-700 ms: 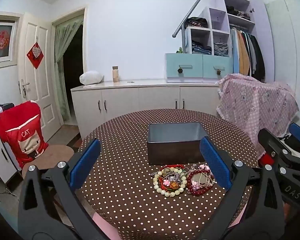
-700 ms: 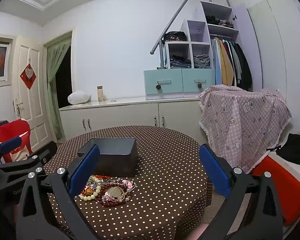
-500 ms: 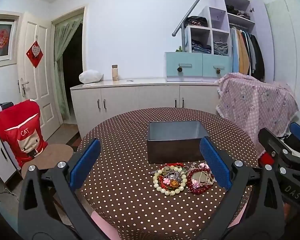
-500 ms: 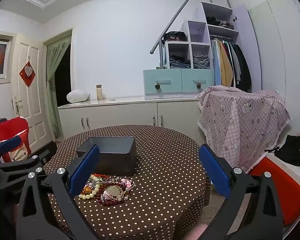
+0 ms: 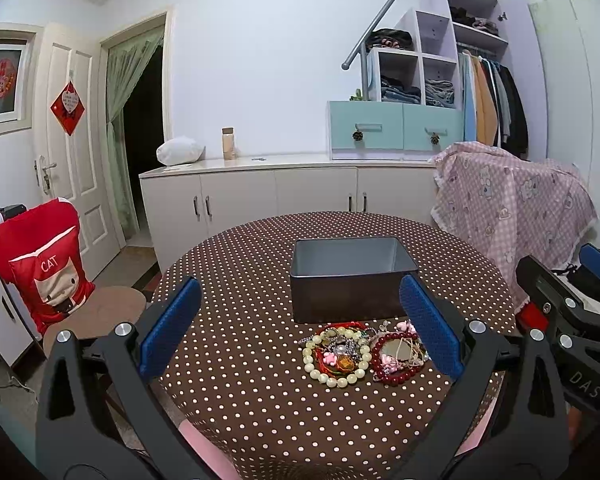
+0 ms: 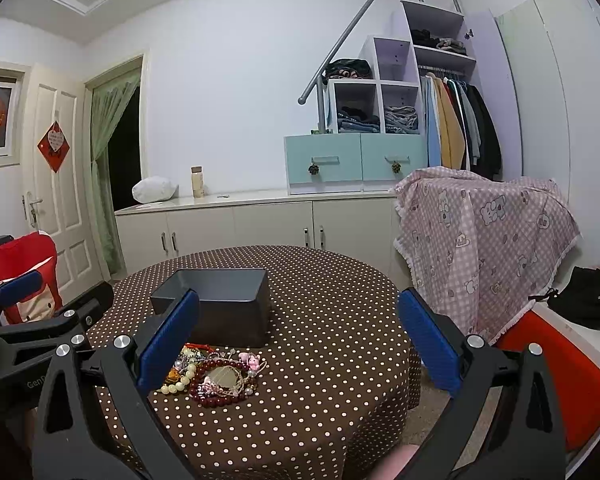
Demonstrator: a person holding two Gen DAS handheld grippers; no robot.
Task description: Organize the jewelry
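Both my wrist cams sat low at the near edge of the surface (image 5: 260, 264), facing the back cabinets. Left one looked over the jewelry pile (image 5: 364, 354) head-on, right one from further right. Shared: gray box (image 6: 220, 308), pile, wardrobe.

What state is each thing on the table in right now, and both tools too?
Dark box: upright on the table, open-topped, nothing visible inside.
Jewelry pile: heaped on the cloth just in front of the box, none in it.
Cream bead bracelet: lying flat in the pile.
Red bead bracelet: lying flat beside it.
Left tool: open, holding nothing.
Right tool: open, holding nothing.
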